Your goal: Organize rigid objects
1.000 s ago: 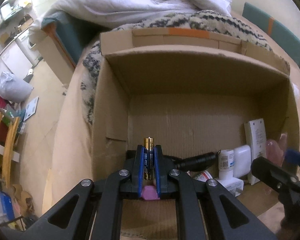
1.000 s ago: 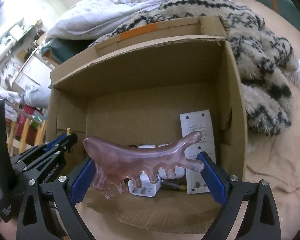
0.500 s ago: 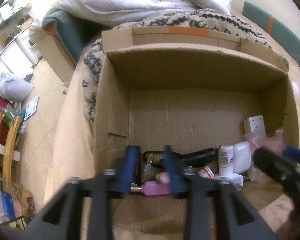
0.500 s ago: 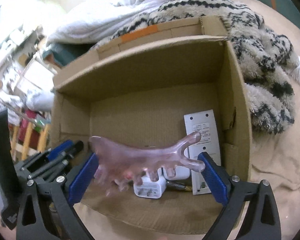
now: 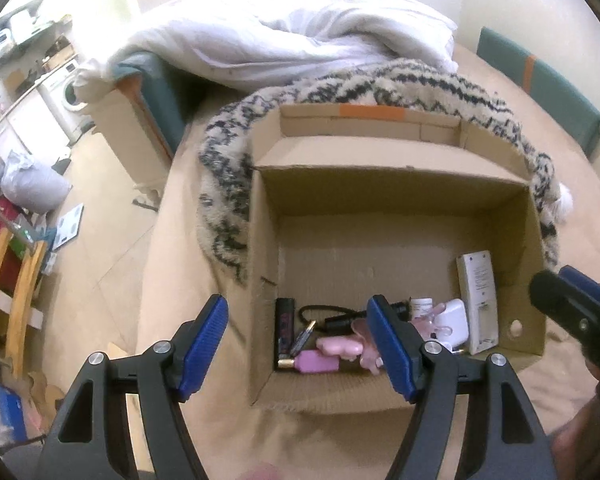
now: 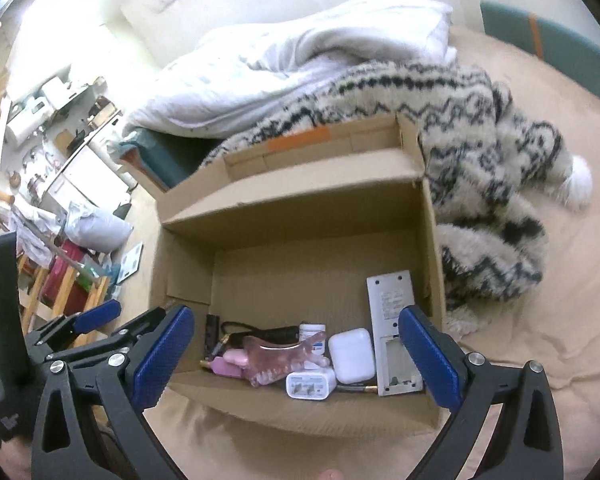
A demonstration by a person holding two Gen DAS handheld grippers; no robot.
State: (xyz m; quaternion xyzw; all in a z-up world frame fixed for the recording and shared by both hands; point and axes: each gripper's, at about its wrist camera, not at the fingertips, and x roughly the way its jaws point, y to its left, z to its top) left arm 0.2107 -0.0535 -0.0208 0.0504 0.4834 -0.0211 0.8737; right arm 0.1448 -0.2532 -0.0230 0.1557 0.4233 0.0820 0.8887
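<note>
An open cardboard box (image 5: 384, 184) (image 6: 300, 208) sits on a beige bed sheet. Inside lie a gold-tipped battery (image 5: 305, 331), a pink bottle (image 5: 314, 362), a black lighter (image 5: 285, 326), a pink comb-shaped scraper (image 6: 278, 356), a white earbud case (image 6: 351, 354), a white charger plug (image 6: 310, 386), a white remote back (image 6: 392, 344) and a black cable (image 5: 332, 314). My left gripper (image 5: 300, 350) is open and empty above the box's near left corner. My right gripper (image 6: 296, 356) is open and empty above the box's near edge.
A patterned fuzzy blanket (image 6: 480, 128) wraps the box's far and right sides. A white duvet (image 5: 284, 44) lies behind it. The bed's left edge drops to a cluttered floor with a wooden rack (image 5: 8, 280). The right gripper shows in the left wrist view (image 5: 576, 308).
My left gripper opened and let the battery fall into the box. My right gripper released the pink scraper into the box. Both grippers pulled up and back.
</note>
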